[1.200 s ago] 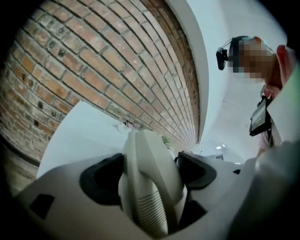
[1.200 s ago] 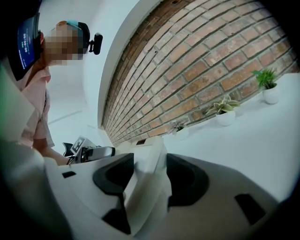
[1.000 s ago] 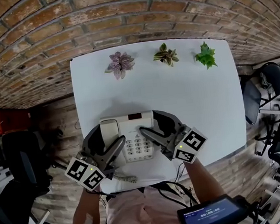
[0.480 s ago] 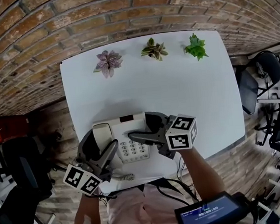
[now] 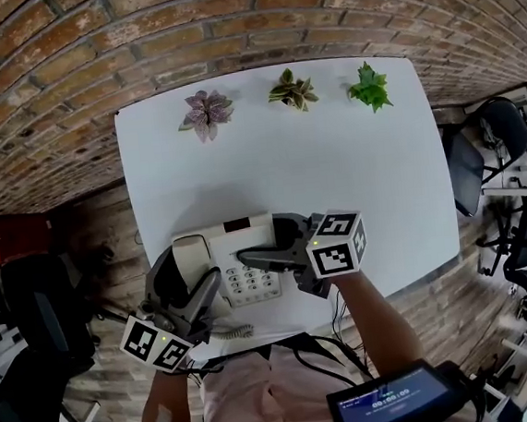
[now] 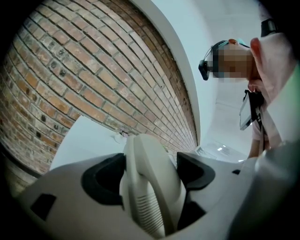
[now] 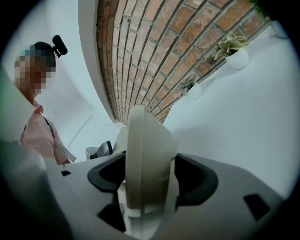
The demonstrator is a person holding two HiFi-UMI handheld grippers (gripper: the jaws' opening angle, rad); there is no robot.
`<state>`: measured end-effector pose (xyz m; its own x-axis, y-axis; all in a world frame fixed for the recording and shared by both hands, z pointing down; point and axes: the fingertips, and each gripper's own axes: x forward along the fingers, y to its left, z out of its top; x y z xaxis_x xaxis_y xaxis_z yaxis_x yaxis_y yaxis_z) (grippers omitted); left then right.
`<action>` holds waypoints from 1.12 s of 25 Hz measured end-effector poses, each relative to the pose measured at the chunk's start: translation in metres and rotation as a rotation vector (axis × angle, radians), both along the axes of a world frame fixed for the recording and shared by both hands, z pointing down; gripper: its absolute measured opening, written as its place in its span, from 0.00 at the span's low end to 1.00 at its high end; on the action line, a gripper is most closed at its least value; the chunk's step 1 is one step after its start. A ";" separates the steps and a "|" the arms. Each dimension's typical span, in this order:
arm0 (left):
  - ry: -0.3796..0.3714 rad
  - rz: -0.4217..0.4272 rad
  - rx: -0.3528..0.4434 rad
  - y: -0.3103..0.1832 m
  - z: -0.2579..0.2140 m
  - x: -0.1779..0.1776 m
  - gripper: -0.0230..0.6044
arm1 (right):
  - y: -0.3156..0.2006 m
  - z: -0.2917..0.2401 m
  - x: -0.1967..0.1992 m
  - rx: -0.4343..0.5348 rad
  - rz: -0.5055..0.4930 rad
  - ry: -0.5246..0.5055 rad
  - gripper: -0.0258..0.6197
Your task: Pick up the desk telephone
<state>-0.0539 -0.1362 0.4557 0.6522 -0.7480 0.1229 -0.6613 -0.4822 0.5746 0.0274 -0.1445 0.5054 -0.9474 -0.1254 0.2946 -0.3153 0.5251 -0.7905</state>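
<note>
A cream desk telephone (image 5: 234, 239) sat on the near left part of a white bench (image 5: 335, 180), its keypad (image 5: 252, 281) facing up and its coiled cord (image 5: 230, 330) lying by the near edge. The person's left gripper (image 5: 193, 270) reached in from the near side and held the handset (image 5: 189, 250), which lay along the telephone's left side. In the left gripper view the ribbed cream receiver filled the gap between the fingers (image 6: 98, 183), with both dark pads against its sides.

The right gripper (image 5: 261, 238) was rolled so that its marker cube (image 5: 336, 245) showed two faces to the head camera, and it came in from the right. Its fingers (image 7: 197, 180) had just been closing and stood clamped on the cream edge of the telephone's body, which rose between the pads in the right gripper view. Whether the telephone had left the bench could not be told.

Three small potted plants — one purple-pink (image 5: 204, 114), one variegated (image 5: 291, 90), one green (image 5: 367, 86) — lined the far edge of the bench, well apart from the telephone, below a red brick wall (image 5: 136, 41).
</note>
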 end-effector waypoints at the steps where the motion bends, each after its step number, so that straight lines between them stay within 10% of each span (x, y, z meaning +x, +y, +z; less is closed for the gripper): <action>1: 0.003 0.001 0.000 0.001 0.000 -0.001 0.61 | 0.001 0.000 -0.001 -0.008 -0.007 -0.003 0.54; 14: 0.123 0.099 -0.121 0.010 0.021 -0.005 0.70 | 0.008 -0.008 -0.009 0.035 0.008 -0.071 0.52; 24: 0.012 0.088 -0.021 0.010 0.011 0.000 0.68 | 0.037 0.007 -0.019 -0.050 -0.150 0.055 0.59; 28: 0.012 0.088 -0.016 0.011 0.009 0.001 0.68 | 0.029 0.004 -0.018 -0.057 -0.058 0.004 0.47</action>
